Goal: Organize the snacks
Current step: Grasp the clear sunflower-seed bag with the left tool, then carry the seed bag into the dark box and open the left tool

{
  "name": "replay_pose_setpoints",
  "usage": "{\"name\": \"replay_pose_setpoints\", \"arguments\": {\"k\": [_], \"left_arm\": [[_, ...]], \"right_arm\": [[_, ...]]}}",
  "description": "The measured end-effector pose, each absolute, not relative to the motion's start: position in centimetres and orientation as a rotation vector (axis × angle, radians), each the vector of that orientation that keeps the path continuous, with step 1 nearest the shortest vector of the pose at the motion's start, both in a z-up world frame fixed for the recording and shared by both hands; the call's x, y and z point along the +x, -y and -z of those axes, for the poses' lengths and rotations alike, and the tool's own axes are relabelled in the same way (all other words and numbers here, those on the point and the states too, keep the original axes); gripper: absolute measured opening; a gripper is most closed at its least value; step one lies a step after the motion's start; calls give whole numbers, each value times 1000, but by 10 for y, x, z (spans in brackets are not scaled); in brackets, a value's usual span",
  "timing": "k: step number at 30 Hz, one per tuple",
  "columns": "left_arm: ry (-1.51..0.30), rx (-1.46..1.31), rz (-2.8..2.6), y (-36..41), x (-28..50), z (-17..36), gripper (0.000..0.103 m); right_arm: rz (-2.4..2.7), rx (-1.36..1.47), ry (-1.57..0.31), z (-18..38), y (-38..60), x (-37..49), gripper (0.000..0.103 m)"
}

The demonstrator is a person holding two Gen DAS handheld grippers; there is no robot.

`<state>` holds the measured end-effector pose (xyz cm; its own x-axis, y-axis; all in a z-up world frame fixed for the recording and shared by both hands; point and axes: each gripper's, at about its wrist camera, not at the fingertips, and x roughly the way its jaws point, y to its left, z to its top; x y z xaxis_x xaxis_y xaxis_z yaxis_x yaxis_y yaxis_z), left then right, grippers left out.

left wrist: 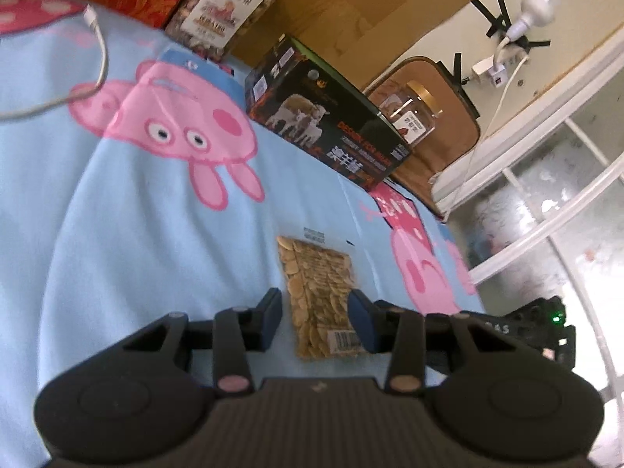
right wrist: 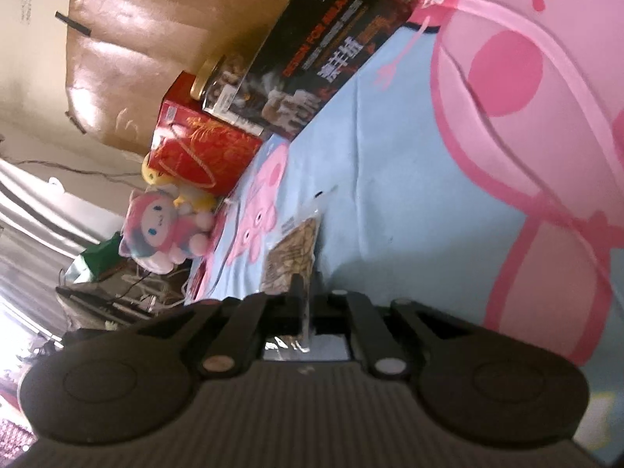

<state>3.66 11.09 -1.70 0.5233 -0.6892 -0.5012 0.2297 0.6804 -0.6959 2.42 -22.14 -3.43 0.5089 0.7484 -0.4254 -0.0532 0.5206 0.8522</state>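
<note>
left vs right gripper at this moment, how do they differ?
Left gripper is open, fingers either side of a seed packet lying flat on the blue cloth; right gripper is shut on its seed packet, held on edge. Both have black fingers.

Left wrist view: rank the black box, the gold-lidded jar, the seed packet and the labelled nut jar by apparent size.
1. black box, clearly largest.
2. labelled nut jar, partly cut off at the top edge.
3. seed packet, similar to the nut jar but nearer the camera, so unsure.
4. gold-lidded jar, smallest and farthest.
</note>
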Motion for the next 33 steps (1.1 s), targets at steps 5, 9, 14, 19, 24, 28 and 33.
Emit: {"name": "replay_pose_setpoints", "arguments": {"k": [5, 9, 14, 19, 24, 28, 33], "left_arm": [[-904, -764, 673, -112, 32, 27, 47], [-902, -790, 712, -102, 31, 27, 58], [-937, -755, 638, -99, 36, 34, 19], [-950, -861, 657, -114, 36, 44, 14], [-931, -918, 716, -122, 31, 46, 12], [-909, -918, 750, -121, 27, 40, 12], [-884, -897, 763, -125, 21, 31, 12]], "right_arm": [[-578, 821, -901, 29, 215, 21, 4], [-580, 782, -885, 30, 212, 20, 2], [-594, 809, -882, 33, 215, 20, 3], [-617, 830, -879, 32, 221, 16, 8], [-669, 848, -867, 29, 224, 11, 26], [-705, 764, -872, 21, 210, 9, 34], [-662, 624, -795, 6, 209, 0, 38]]}}
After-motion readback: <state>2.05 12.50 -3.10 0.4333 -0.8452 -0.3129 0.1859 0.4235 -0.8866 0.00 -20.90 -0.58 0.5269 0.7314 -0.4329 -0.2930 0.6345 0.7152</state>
